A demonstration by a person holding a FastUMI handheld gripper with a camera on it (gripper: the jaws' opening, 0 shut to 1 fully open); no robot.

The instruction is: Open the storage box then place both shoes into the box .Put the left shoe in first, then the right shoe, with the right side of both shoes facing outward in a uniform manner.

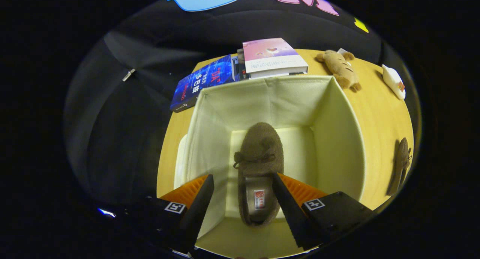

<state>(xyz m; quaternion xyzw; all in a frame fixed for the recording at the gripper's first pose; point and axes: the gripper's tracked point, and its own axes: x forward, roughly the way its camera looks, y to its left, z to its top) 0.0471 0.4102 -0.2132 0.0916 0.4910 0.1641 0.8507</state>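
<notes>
Dim warm light, sharp centre, strong fisheye bending, dark edges

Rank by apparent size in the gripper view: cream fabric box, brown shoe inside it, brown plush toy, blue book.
1. Cream fabric box
2. Brown shoe inside it
3. Blue book and brown plush toy: similar, both far, unranked.
Gripper open above the shoe.

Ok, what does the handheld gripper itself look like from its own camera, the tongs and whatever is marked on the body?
The handheld gripper has two flat, wedge-shaped tongs tapering to blunt tips, ribbed on their outer faces. Behind each sits a black blocky carriage carrying a small square black-and-white marker tag. No cables or sleeves are visible. The tongs stand apart, open, above the cream fabric storage box, with the brown fuzzy shoe on its floor showing between them.
</notes>
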